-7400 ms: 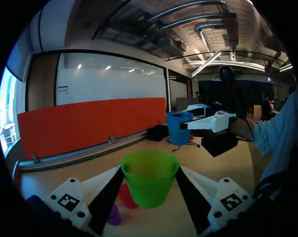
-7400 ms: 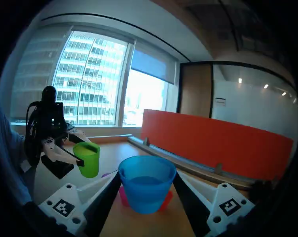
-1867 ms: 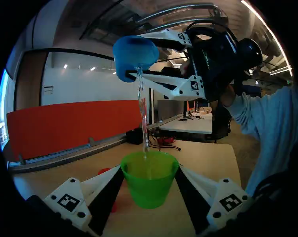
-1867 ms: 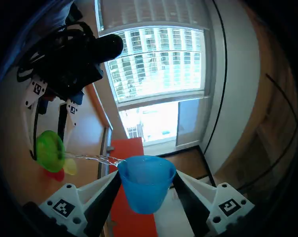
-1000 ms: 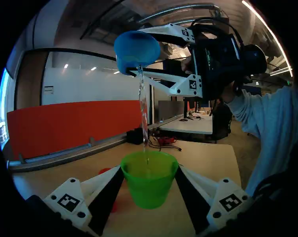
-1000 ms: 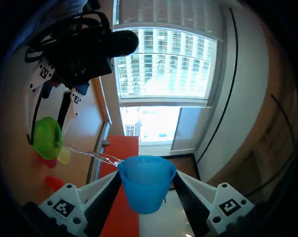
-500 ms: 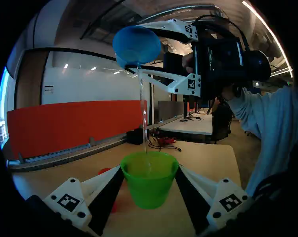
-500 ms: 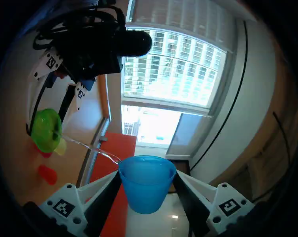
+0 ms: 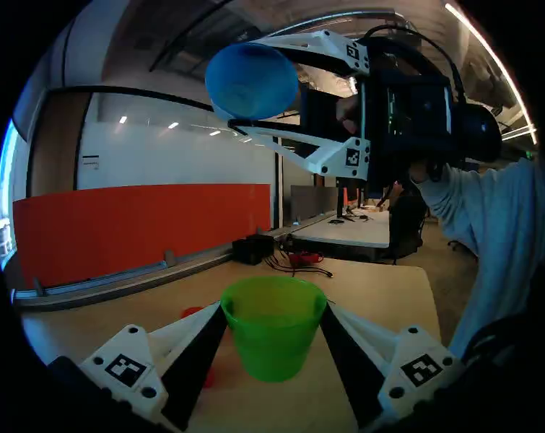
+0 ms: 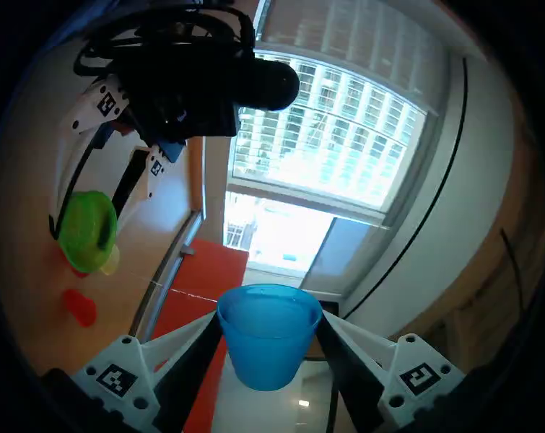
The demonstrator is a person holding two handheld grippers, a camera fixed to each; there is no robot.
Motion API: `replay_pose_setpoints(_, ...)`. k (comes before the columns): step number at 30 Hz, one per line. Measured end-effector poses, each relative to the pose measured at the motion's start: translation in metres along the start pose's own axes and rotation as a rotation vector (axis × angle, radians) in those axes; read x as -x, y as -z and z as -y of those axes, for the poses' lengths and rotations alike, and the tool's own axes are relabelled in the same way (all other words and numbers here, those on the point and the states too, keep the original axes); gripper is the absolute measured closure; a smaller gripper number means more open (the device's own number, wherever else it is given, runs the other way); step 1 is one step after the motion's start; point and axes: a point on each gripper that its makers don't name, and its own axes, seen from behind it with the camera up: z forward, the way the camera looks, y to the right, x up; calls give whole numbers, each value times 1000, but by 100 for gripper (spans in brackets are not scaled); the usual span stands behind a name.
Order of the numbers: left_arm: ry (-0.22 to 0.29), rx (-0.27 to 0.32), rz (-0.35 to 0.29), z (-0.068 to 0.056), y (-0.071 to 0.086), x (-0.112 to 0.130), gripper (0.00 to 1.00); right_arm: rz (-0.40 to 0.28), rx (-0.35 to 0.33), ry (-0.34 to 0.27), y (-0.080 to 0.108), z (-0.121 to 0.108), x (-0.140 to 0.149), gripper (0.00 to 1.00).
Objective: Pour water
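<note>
Blue cup (image 9: 250, 71), clamped in my right gripper (image 10: 269, 325), sits tipped sideways above green cup (image 9: 273, 335) clamped in left gripper (image 9: 272, 310); I'd roll right wrist upright next.

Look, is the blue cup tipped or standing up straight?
Tipped. The right gripper holds the blue cup high above the green cup, its mouth turned downward toward it. No water stream shows.

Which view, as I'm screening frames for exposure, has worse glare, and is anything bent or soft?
Right gripper view: the window is blown out and backlights the scene, though the blue cup is sharp. Left gripper view: evener light, a bright ceiling strip, the orange panel bowed by the fisheye, the green cup crisp.
</note>
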Motion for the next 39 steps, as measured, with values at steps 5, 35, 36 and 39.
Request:
replay_pose_setpoints(5, 2, -4, 0, 2, 0, 0, 13, -3, -1, -22, 0, 1, 0, 9)
replay_pose_setpoints(35, -15, -24, 9, 8, 3, -4, 14, 4, -42, -1055, 22, 29, 10, 10)
replay_pose_setpoints(36, -15, -25, 9, 9, 3, -4, 13, -2, -45, -1100, 23, 29, 8, 10)
replay_pose_setpoints(39, -14, -27, 9, 10, 2, -5, 13, -15, -58, -1215, 26, 29, 2, 9)
